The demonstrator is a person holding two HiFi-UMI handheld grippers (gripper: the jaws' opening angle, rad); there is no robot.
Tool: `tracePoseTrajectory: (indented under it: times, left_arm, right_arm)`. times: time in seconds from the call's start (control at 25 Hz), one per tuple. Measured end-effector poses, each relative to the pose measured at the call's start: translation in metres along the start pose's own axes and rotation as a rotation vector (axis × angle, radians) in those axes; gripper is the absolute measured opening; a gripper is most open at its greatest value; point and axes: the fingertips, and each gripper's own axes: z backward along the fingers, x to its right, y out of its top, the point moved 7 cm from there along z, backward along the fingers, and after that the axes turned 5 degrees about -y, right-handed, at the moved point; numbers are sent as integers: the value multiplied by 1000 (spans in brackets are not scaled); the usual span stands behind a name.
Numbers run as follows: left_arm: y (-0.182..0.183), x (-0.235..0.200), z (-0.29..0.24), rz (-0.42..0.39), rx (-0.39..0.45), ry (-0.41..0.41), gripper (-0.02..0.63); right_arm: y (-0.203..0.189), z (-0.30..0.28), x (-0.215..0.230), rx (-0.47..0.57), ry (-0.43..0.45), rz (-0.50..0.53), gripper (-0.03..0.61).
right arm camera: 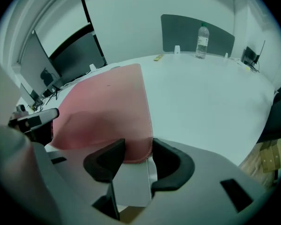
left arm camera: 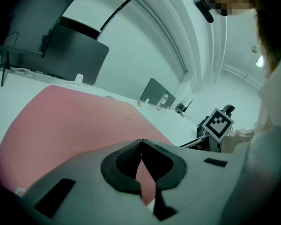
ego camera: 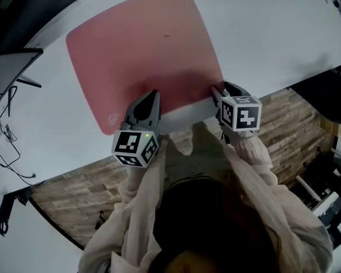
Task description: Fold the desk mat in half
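Note:
A pink desk mat [ego camera: 142, 44] lies flat on the white table [ego camera: 273, 33], its near edge along the table's front. My left gripper [ego camera: 154, 96] sits at the middle of that near edge. In the left gripper view its jaws [left arm camera: 141, 142] meet at the tips with a sliver of the desk mat [left arm camera: 70, 121] caught between them. My right gripper [ego camera: 216, 90] is at the mat's near right corner. Seen from the right gripper view, the right gripper [right arm camera: 138, 146] stands open, and the desk mat [right arm camera: 107, 107] has its corner lying between the pads without being pressed.
A monitor [ego camera: 11, 67] and loose cables [ego camera: 5, 147] stand at the table's left. A water bottle [right arm camera: 202, 40] and a grey divider panel [right arm camera: 178, 29] are at the far side. The table's front edge runs just under both grippers, with wooden floor [ego camera: 295, 124] below.

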Motion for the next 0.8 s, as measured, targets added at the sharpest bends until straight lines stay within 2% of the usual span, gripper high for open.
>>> tracePoseTrajectory:
  times: [0.28,0.36,0.4,0.44,0.68,0.8]
  left_arm:
    - [0,-2,-3,-13,-23,-77,27]
    - [-2,2,-4,-17,-24,-89,26]
    - [-2,5,-4,-19,-24,-93,26]
    - [-3,7,-4,-22,-24,-96,27]
    - [-4,16,1,-21,-7,-91,28]
    - [-1,14,11,-19,21,-66,28]
  right_arm:
    - [0,2,-4,5,2,-49,134]
    - [3,4,-3,20,31,-91,117]
    - [3,6,-3,31,60,-127,63]
    - [4,8,-4,43,85,-160,51]
    - [10,28,-13,105,168,-176,51]
    - [21,46,-24,157,207,-144,51]
